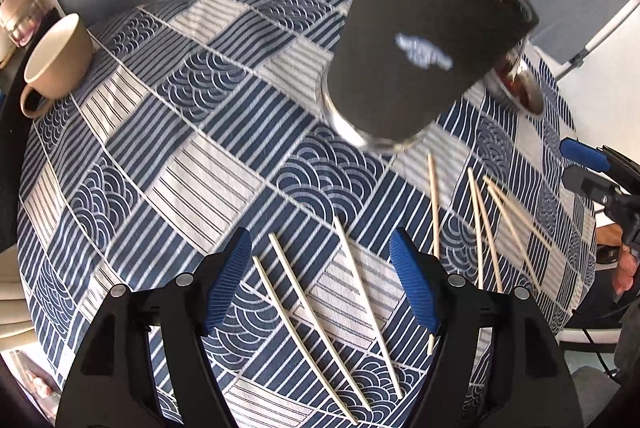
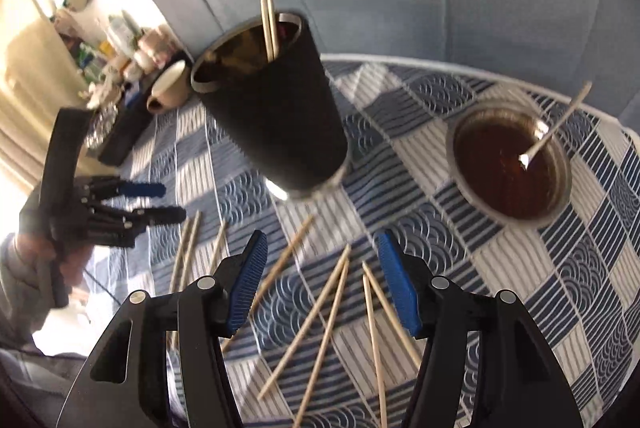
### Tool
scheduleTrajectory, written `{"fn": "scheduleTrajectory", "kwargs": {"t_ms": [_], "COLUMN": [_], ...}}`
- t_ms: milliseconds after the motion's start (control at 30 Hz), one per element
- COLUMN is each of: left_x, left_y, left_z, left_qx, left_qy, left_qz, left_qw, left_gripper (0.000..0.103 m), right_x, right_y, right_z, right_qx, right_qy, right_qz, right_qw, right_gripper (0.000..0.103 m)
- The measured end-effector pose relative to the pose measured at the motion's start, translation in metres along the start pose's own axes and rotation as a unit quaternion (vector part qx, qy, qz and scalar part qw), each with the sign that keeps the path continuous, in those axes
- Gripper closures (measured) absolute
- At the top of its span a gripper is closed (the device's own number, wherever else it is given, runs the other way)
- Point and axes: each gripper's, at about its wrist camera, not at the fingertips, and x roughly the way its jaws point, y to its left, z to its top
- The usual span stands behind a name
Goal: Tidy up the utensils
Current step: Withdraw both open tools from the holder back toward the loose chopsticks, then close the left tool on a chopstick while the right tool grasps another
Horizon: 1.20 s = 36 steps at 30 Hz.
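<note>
A tall black cup (image 1: 424, 43) stands on the patterned tablecloth (image 1: 168, 147); it also shows in the right wrist view (image 2: 276, 115) with two chopsticks (image 2: 269, 23) standing in it. Several loose chopsticks (image 1: 320, 304) lie on the cloth in front of the cup, and in the right wrist view (image 2: 328, 316). My left gripper (image 1: 320, 248) is open and empty above three of them. My right gripper (image 2: 320, 248) is open and empty above several others. The right gripper shows at the right edge of the left wrist view (image 1: 588, 167), the left gripper at the left of the right wrist view (image 2: 160, 201).
A beige mug (image 1: 56, 59) stands at the far left of the table. A metal bowl of dark liquid (image 2: 508, 167) with a spoon (image 2: 556, 123) sits right of the cup. A blue padded wall is behind. Cluttered shelves are at the far left (image 2: 120, 55).
</note>
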Motion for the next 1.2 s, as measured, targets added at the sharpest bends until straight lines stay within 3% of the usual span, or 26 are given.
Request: {"fn": "scheduleTrajectory", "kwargs": {"t_ms": [367, 600, 733, 1000, 1200], "left_x": [0.032, 0.043, 0.05, 0.067, 0.071], "left_y": [-0.023, -0.034, -0.037, -0.046, -0.051], "left_z": [-0.02, -0.018, -0.016, -0.002, 0.006], "left_qx": [0.04, 0.056, 0.056, 0.057, 0.051], "left_qy": [0.053, 0.067, 0.079, 0.099, 0.108], "left_qz": [0.022, 0.036, 0.038, 0.053, 0.075], "left_qw": [0.9976, 0.9955, 0.9946, 0.9921, 0.99], "left_gripper": [0.032, 0.033, 0.039, 0.04, 0.053], "right_x": [0.025, 0.039, 0.044, 0.056, 0.064], "right_y": [-0.011, -0.017, -0.017, -0.019, -0.012], "right_z": [-0.05, -0.077, -0.083, -0.085, -0.081], "right_qx": [-0.001, 0.006, 0.001, -0.01, -0.022], "right_qy": [0.088, 0.132, 0.15, 0.182, 0.201], "right_qz": [-0.026, -0.041, -0.053, -0.082, -0.107], "right_qw": [0.996, 0.99, 0.987, 0.98, 0.974], "right_gripper": [0.049, 0.049, 0.057, 0.061, 0.063]}}
